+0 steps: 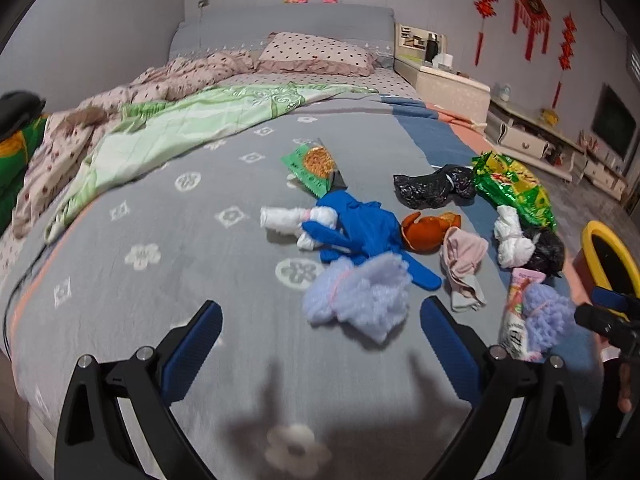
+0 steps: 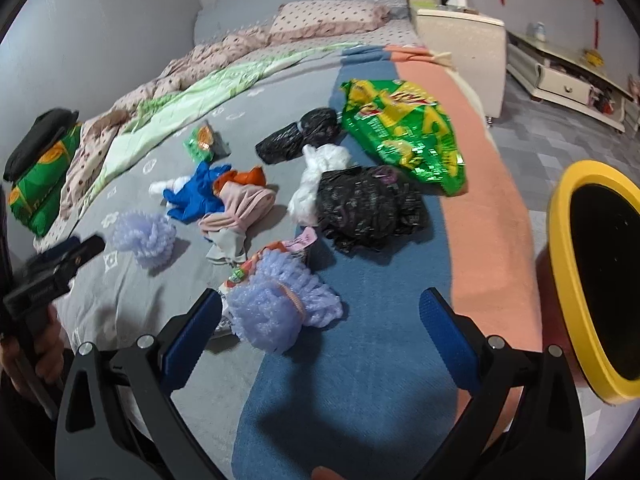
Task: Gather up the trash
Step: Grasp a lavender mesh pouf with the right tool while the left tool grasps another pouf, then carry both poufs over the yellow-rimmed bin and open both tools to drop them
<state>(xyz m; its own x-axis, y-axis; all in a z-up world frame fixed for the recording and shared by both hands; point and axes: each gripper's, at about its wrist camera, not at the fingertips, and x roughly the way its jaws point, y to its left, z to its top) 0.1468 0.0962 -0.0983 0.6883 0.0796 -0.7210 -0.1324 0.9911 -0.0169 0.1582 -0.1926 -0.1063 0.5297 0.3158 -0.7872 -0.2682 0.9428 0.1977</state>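
Trash lies scattered on a grey bed (image 1: pixel 160 240). My left gripper (image 1: pixel 320 316) hovers open and holds nothing. A purple foam net (image 1: pixel 356 296) lies just beyond its fingertips, in front of a blue glove (image 1: pixel 356 228), white tissue (image 1: pixel 288 220), orange peel (image 1: pixel 424 232) and a small green snack packet (image 1: pixel 314 166). My right gripper (image 2: pixel 320 312) is open and holds nothing. A second purple foam net (image 2: pixel 276 300) rests on a wrapper by its left finger (image 2: pixel 196 324). Beyond lie a crumpled black bag (image 2: pixel 368 204), a white bag (image 2: pixel 316 176) and a large green chip bag (image 2: pixel 404 128).
A yellow-rimmed bin (image 2: pixel 568 264) stands on the floor at the bed's right edge. A pink cloth (image 2: pixel 240 204) and a smaller black bag (image 2: pixel 296 136) lie among the trash. Quilts (image 1: pixel 180 120) and pillows cover the far and left bed. A nightstand (image 2: pixel 460 40) stands behind.
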